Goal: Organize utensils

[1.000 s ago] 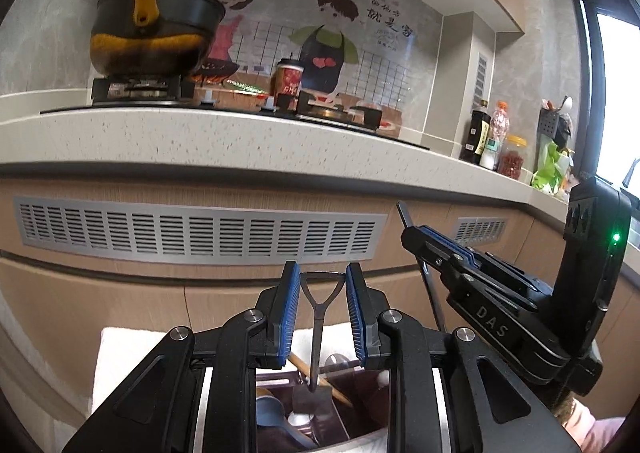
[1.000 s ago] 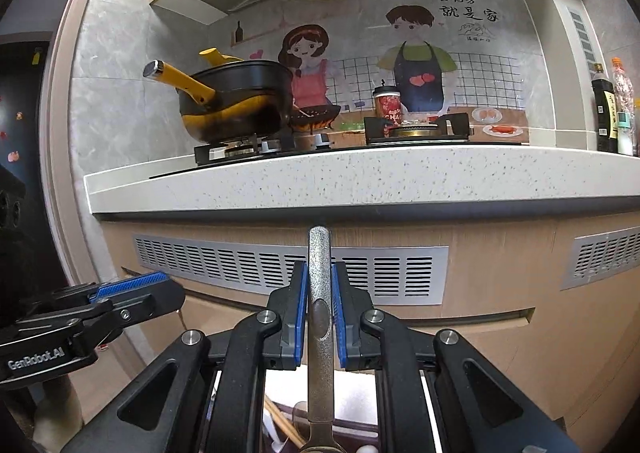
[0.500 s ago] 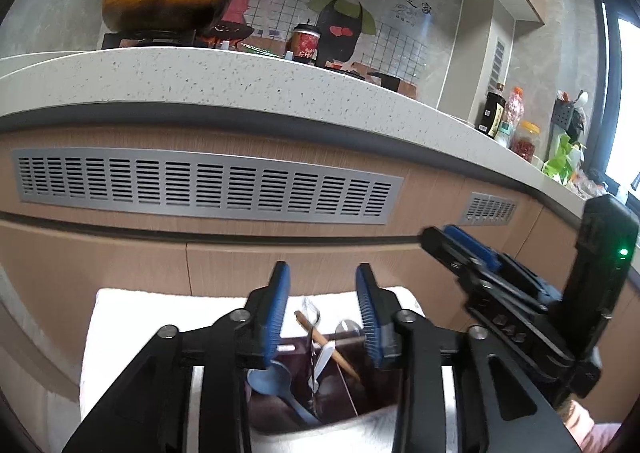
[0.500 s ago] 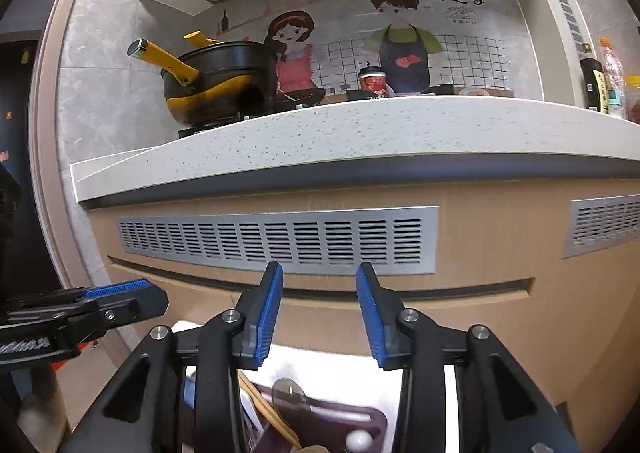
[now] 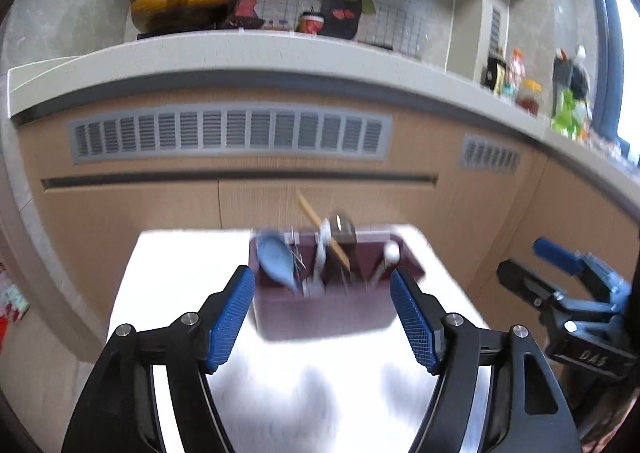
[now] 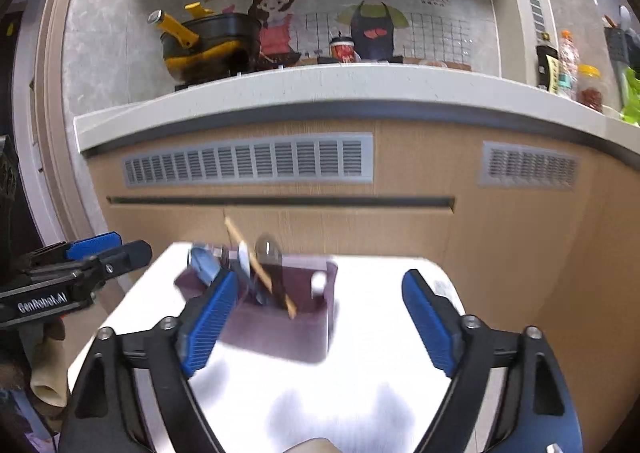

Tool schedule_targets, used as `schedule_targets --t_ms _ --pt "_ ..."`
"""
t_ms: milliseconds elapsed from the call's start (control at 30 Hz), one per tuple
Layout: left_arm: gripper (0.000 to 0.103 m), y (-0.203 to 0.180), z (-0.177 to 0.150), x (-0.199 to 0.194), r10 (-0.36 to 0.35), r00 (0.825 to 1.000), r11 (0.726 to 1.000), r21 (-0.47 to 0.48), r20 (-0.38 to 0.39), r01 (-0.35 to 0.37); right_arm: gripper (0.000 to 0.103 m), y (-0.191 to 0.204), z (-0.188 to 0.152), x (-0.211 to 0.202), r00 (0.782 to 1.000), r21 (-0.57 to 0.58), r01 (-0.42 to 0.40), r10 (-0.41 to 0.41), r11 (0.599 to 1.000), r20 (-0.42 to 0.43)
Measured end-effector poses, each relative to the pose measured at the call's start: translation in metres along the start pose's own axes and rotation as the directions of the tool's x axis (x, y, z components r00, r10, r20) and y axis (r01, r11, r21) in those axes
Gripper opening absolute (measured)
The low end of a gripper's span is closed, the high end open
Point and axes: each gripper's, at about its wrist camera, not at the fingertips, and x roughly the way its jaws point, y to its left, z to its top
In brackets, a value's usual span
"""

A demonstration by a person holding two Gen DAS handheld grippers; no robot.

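1. Where the room closes at the far side, a wood-fronted cabinet run (image 5: 328,197) with a white countertop (image 6: 320,83) spans both views; grey vent grilles (image 5: 230,133) sit in its upper panel.
2. White table (image 5: 192,253), near side of the cabinets, brightly lit and partly blurred.
3. Black-and-yellow pot (image 6: 208,47) on the far countertop, left of the cartoon wall mural (image 6: 360,17).
4. Left gripper (image 5: 322,313), jaws spread wide with nothing between the blue pads (image 5: 232,317); it hangs above the near part of the table. It also shows at the left edge of the right wrist view (image 6: 96,249).
5. Right gripper (image 6: 316,321), jaws likewise wide and empty, over the table to the right of the left gripper; it also shows at the right edge of the left wrist view (image 5: 560,273).
6. Maroon utensil holder (image 5: 320,313), standing on the far middle of the table, beyond both grippers and touched by neither.
7. Utensils standing in the holder: a blue spoon (image 5: 276,263) at the left, a wooden chopstick (image 6: 260,269) leaning up and to the left, a white-tipped piece (image 5: 390,253) at the right. Others are too blurred to name.
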Motion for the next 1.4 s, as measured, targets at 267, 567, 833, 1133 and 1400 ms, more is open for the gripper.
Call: schedule_targets --t_ms 267,567,833,1133,1400 --pt "0.097 -0.015 -0.073 -0.042 0.124 0.992 0.992 0.028 -0.035 -0.123 0.095 0.02 -0.055 -0.034 0.99 -0.068 0.073 -0.081 0.995 -0.112" --pt "0.103 -0.025 -0.096 -0.072 0.181 0.983 0.983 -0.008 -0.024 -0.181 0.096 0.015 -0.086 -0.061 0.988 -0.003 0.105 -0.105 0.994 -0.114" --pt "0.103 -0.025 -0.094 -0.081 0.197 0.98 0.98 -0.021 -0.02 -0.198 0.096 0.017 -0.089 -0.069 0.989 -0.015 0.107 -0.108 0.994 -0.099" --pt "0.103 -0.026 -0.094 -0.08 0.193 0.981 0.981 -0.017 -0.029 -0.194 0.096 0.018 -0.088 -0.072 0.99 -0.018 0.101 -0.102 0.995 -0.093" --pt "0.103 -0.026 -0.095 -0.079 0.19 0.981 0.981 -0.017 -0.037 -0.191 0.097 0.018 -0.087 -0.074 0.99 -0.01 0.104 -0.104 0.995 -0.09"
